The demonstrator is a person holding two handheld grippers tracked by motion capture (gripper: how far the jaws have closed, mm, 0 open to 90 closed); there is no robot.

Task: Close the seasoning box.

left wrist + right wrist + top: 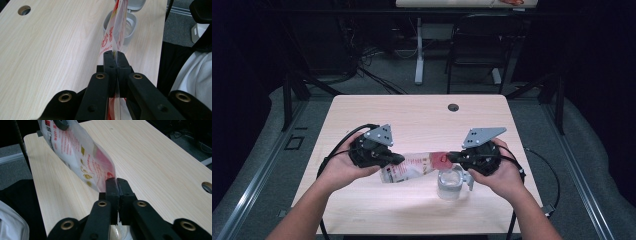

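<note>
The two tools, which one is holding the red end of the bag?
The right tool, shut on the bag at its red-tinted end above the clear container. The left tool is shut on the white printed end.

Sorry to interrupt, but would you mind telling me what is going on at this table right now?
A person is holding a clear plastic pouch with red print stretched between two hand-held tongs above a light wooden table. The left tongs are shut on one end of the pouch, and the right tongs are shut on the other end. The pouch hangs in the air just above a small clear container with an open grey lid, which stands near the table's front edge, close to the right hand.
</note>
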